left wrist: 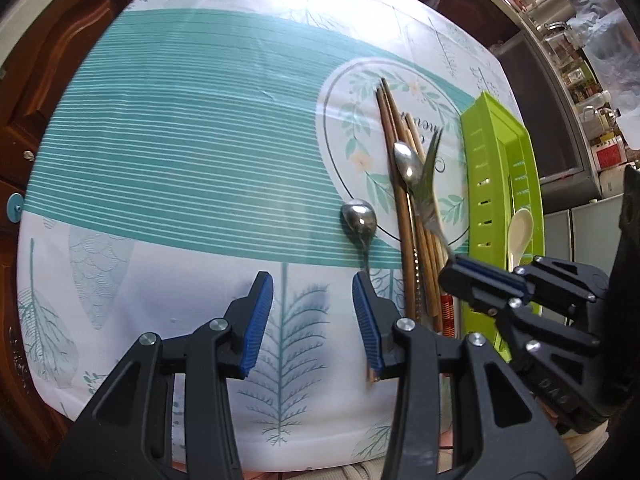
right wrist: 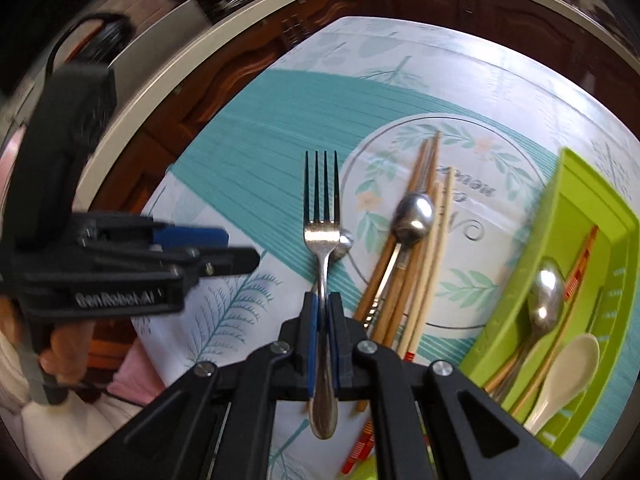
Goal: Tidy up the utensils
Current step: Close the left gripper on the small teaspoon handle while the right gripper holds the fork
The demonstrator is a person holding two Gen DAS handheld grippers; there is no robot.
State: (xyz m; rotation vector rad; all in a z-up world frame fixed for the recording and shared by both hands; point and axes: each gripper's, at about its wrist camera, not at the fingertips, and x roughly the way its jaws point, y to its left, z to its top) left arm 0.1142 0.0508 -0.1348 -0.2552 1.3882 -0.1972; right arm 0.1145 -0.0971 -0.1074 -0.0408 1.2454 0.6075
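Observation:
My right gripper is shut on a steel fork and holds it above the table, tines pointing away. In the left wrist view the right gripper sits at the right with the blurred fork. My left gripper is open and empty above the cloth, just near of a steel spoon. Wooden chopsticks and another spoon lie in a pile. A green utensil tray holds a white spoon, a steel spoon and chopsticks.
The table has a white and teal leaf-print cloth. Dark wooden cabinets stand beyond its far edge. A shelf of jars and containers is at the right.

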